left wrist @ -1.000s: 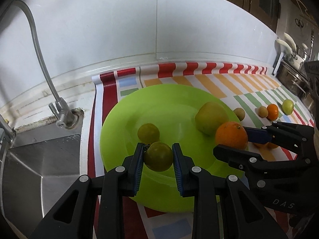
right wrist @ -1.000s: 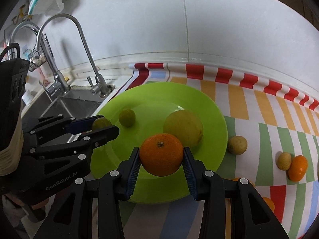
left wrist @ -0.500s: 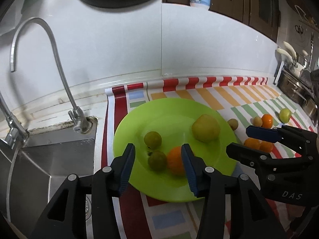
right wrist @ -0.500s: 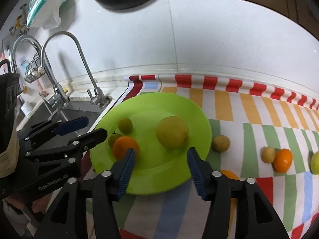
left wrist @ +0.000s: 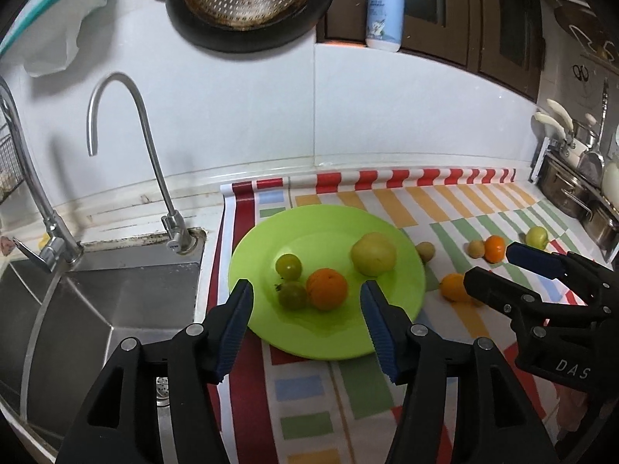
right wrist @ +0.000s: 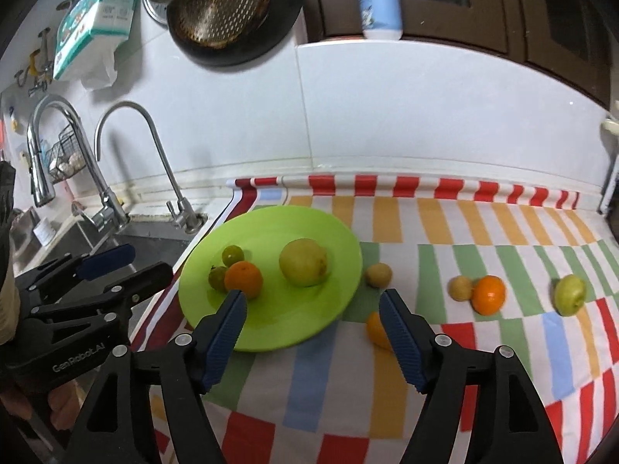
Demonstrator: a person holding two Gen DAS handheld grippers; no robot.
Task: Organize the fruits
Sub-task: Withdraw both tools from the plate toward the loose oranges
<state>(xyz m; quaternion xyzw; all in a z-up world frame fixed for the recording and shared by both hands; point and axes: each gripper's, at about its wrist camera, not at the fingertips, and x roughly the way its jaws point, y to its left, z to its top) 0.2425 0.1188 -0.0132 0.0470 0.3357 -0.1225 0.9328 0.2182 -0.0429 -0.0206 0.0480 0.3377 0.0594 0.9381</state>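
1. Sink (left wrist: 96,290) sits off at nine o'clock, two taps (right wrist: 127,162) curving over it, well clear of the fruit.

2. Left gripper (left wrist: 307,301) hangs above the near rim of the green plate (left wrist: 329,228), jaws spread wide and gripping nothing. My read: it is parked back here so the plate stays in full view.

3. Four fruits lie on the plate. Two small green ones (left wrist: 288,265) are at its nine o'clock side, and the nearer green one (right wrist: 218,276) touches an orange (right wrist: 243,279). A big yellow-green fruit (right wrist: 303,262) sits alone toward three o'clock. Clustering them, I'd judge, leaves bare plate for the rest.

4. Right gripper (right wrist: 313,311) hovers over the plate's right edge, jaws parted wide and empty. An orange (right wrist: 374,328) lies on the striped cloth (right wrist: 425,348) just behind the right jaw, at about five o'clock from the plate. It looks the handiest next pick.

5. Five fruits are still loose on the cloth-covered worktop. A small tan one (right wrist: 378,274) lies just beside the plate at three o'clock. Farther right, another tan one (right wrist: 460,287) touches an orange (right wrist: 489,294). A green apple (right wrist: 568,293) lies farthest out.

6. Count overall: three oranges, two small green fruits, one large yellow-green, two tan, one apple. That makes nine, with four plated.
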